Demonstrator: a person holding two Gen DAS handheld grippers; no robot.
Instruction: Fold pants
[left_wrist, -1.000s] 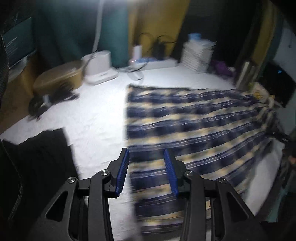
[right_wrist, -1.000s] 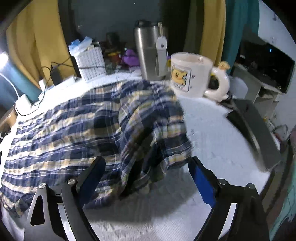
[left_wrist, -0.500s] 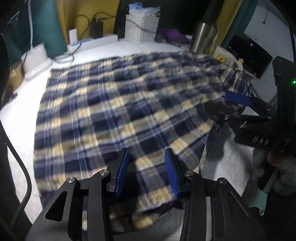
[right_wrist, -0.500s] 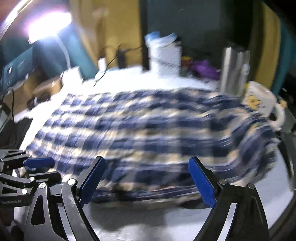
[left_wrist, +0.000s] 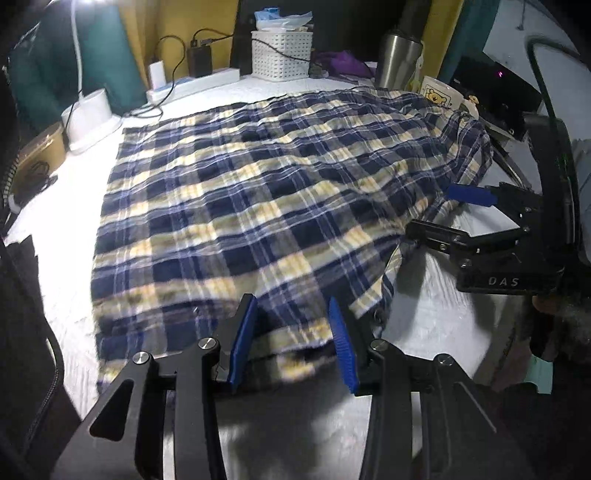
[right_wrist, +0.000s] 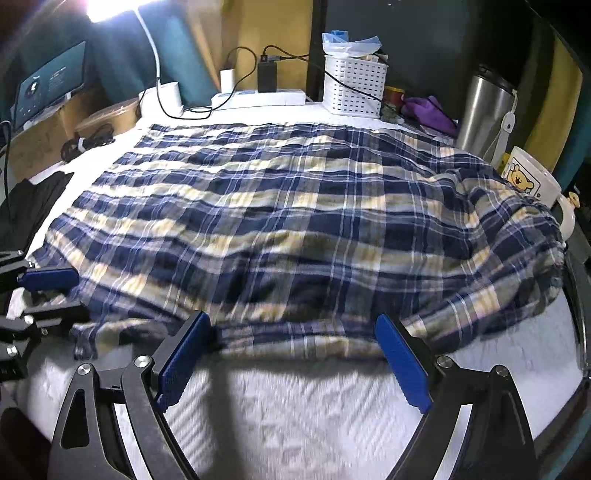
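Both grippers have swung in to the near hem of the navy-and-cream plaid cotton pants (left_wrist: 258, 206), which lie spread flat over the white textured table cover (right_wrist: 295, 413). Left black gripper with blue pads (left_wrist: 293, 334) has its jaws moderately apart, straddling the hem edge, nothing pinched. Right black gripper with blue pads (right_wrist: 291, 354) is spread wide just short of the hem, holding nothing. White cartoon-bear mug (right_wrist: 532, 181) touches the pants' far corner.

Mug (right_wrist: 532, 181) and steel tumbler (right_wrist: 484, 118) crowd the pants' (right_wrist: 295, 221) far-right edge.
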